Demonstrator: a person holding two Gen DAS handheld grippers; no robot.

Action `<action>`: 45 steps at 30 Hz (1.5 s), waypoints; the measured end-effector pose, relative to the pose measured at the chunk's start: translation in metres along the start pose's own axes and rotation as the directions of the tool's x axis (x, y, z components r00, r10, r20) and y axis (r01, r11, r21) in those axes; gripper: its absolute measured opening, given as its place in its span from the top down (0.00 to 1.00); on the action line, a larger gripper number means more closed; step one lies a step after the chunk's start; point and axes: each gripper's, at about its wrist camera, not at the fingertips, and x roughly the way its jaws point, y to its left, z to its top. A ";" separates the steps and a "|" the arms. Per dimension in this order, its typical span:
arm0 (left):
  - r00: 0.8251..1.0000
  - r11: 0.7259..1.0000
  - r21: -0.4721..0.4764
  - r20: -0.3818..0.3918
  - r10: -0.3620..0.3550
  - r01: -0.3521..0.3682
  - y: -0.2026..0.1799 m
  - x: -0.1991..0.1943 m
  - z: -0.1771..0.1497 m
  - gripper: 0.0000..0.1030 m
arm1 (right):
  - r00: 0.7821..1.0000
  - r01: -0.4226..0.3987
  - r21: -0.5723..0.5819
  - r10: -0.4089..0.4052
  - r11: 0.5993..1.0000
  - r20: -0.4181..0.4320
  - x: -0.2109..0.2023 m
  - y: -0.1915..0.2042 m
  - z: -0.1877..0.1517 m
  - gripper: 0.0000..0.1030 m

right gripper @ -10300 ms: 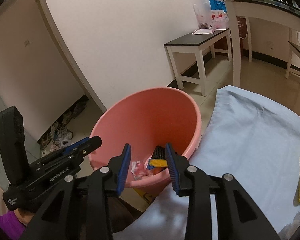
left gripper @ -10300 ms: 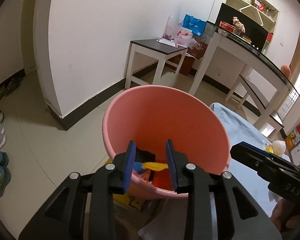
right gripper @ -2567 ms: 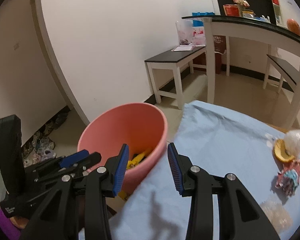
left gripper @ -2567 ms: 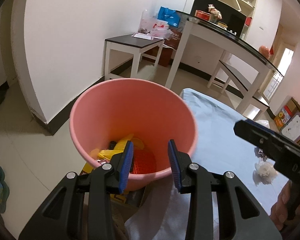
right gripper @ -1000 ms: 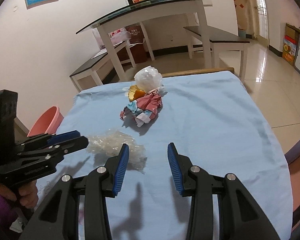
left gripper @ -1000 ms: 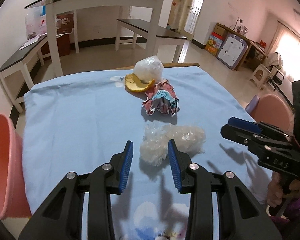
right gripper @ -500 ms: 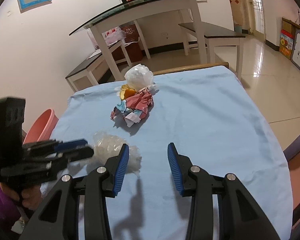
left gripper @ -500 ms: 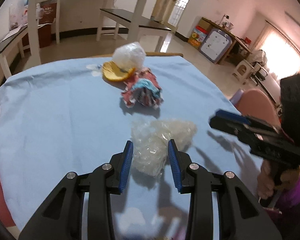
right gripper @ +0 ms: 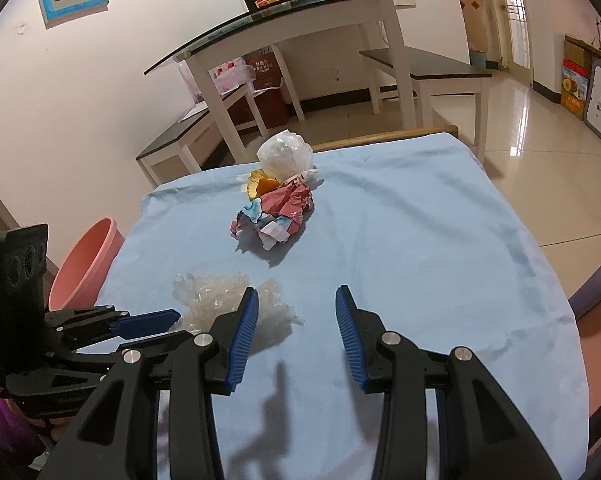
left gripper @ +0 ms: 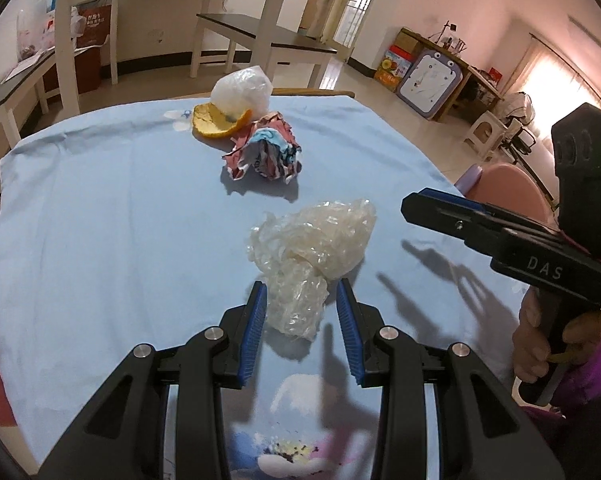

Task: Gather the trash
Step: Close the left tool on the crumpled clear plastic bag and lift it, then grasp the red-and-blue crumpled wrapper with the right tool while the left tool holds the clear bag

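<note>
A crumpled clear plastic wrap (left gripper: 312, 248) lies on the blue tablecloth (left gripper: 100, 220); it also shows in the right wrist view (right gripper: 220, 296). My left gripper (left gripper: 300, 316) is open, with the near end of the wrap between its blue pads. Farther back lie a crumpled colourful wrapper (left gripper: 266, 154), an orange peel (left gripper: 216, 122) and a white plastic bag (left gripper: 242, 90). My right gripper (right gripper: 294, 320) is open and empty above the cloth, to the right of the wrap. The pink bin (right gripper: 86, 262) stands at the table's left edge.
A pink chair back (left gripper: 508, 188) stands off the table's right side. White tables and benches (right gripper: 300, 40) stand behind. Printed patterns mark the cloth's near edge (left gripper: 296, 444).
My left gripper has moved forward and down, so the clear wrap's near end now sits between its pads. My right gripper stays open over the cloth.
</note>
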 end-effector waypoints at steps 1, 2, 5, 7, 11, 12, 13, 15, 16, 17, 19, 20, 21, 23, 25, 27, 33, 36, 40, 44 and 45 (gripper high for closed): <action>1.000 1.000 0.008 -0.002 0.006 -0.006 -0.002 0.000 0.000 0.65 | 1.000 -0.002 0.002 0.002 1.000 0.001 -0.001 0.000 -0.001 0.62; 1.000 1.000 0.013 -0.004 0.011 -0.011 -0.003 0.000 -0.001 0.65 | 1.000 -0.003 0.003 0.003 1.000 0.000 -0.001 0.000 -0.001 0.62; 0.999 0.998 0.044 -0.008 0.040 -0.039 -0.008 0.004 -0.002 0.65 | 1.000 -0.006 0.001 0.006 1.000 0.003 -0.003 0.001 -0.002 0.62; 0.998 0.996 0.062 -0.008 0.058 -0.057 -0.012 0.005 -0.004 0.65 | 1.000 -0.007 0.000 0.007 1.000 0.006 -0.005 0.001 -0.003 0.62; 0.995 0.992 0.078 -0.002 0.100 -0.100 -0.015 0.008 -0.007 0.65 | 1.000 -0.009 0.004 0.009 1.000 0.009 -0.007 0.000 -0.004 0.62; 0.994 0.991 0.077 0.001 0.107 -0.106 -0.015 0.008 -0.007 0.65 | 1.000 -0.009 0.005 0.009 1.000 0.010 -0.007 0.000 -0.004 0.62; 0.994 0.991 0.073 0.001 0.108 -0.108 -0.014 0.008 -0.007 0.65 | 1.000 -0.010 0.006 0.010 1.000 0.010 -0.007 0.000 -0.004 0.62; 0.993 0.991 0.068 0.003 0.118 -0.118 -0.012 0.008 -0.008 0.65 | 1.000 -0.012 0.007 0.012 1.000 0.010 -0.007 -0.001 -0.004 0.62; 0.992 0.990 0.065 0.003 0.126 -0.126 -0.011 0.009 -0.008 0.65 | 1.000 -0.012 0.006 0.012 1.000 0.010 -0.007 -0.001 -0.004 0.62; 0.992 0.990 0.058 -0.001 0.128 -0.127 -0.010 0.010 -0.008 0.65 | 1.000 -0.012 0.007 0.012 1.000 0.010 -0.007 -0.001 -0.004 0.62; 0.992 0.992 0.038 0.003 0.124 -0.124 -0.008 0.009 -0.007 0.65 | 1.000 -0.013 0.007 0.013 1.000 0.010 -0.007 -0.001 -0.005 0.62; 0.993 0.992 0.031 0.007 0.120 -0.120 -0.008 0.007 -0.007 0.65 | 1.000 -0.013 0.006 0.013 1.000 0.009 -0.008 -0.001 -0.005 0.62; 0.994 0.993 0.027 0.014 0.111 -0.111 -0.008 0.005 -0.007 0.65 | 1.000 -0.013 0.005 0.012 1.000 0.009 -0.008 -0.001 -0.005 0.62; 0.994 0.994 0.031 0.026 0.106 -0.107 -0.010 0.003 -0.007 0.65 | 1.000 -0.013 0.006 0.013 1.000 0.008 -0.009 -0.001 -0.006 0.62; 0.994 0.993 0.038 0.029 0.106 -0.107 -0.012 0.003 -0.007 0.65 | 1.000 -0.013 0.006 0.013 1.000 0.006 -0.008 -0.001 -0.006 0.62; 0.994 0.993 0.040 0.029 0.107 -0.108 -0.013 0.004 -0.008 0.65 | 1.000 -0.014 0.005 0.014 1.000 0.004 -0.008 0.000 -0.006 0.62; 0.993 0.995 0.018 0.050 0.102 -0.103 -0.011 0.001 -0.008 0.74 | 1.000 -0.010 -0.007 0.010 1.000 0.000 -0.007 0.002 -0.005 0.62; 0.991 0.994 0.000 0.074 0.109 -0.109 -0.008 -0.004 -0.008 0.79 | 1.000 -0.009 -0.010 0.009 1.000 -0.003 -0.005 0.003 -0.004 0.62; 0.986 0.992 -0.013 0.104 0.128 -0.127 -0.004 -0.016 -0.011 0.81 | 1.000 -0.007 -0.027 0.007 1.000 -0.004 -0.001 0.009 0.001 0.62; 0.979 0.988 -0.046 0.135 0.155 -0.150 0.003 -0.033 -0.017 0.81 | 1.000 -0.006 -0.046 0.006 0.999 0.002 0.005 0.016 0.010 0.62; 0.976 0.985 -0.062 0.141 0.167 -0.159 0.007 -0.038 -0.019 0.81 | 1.000 -0.006 -0.050 0.006 0.999 0.002 0.008 0.017 0.013 0.62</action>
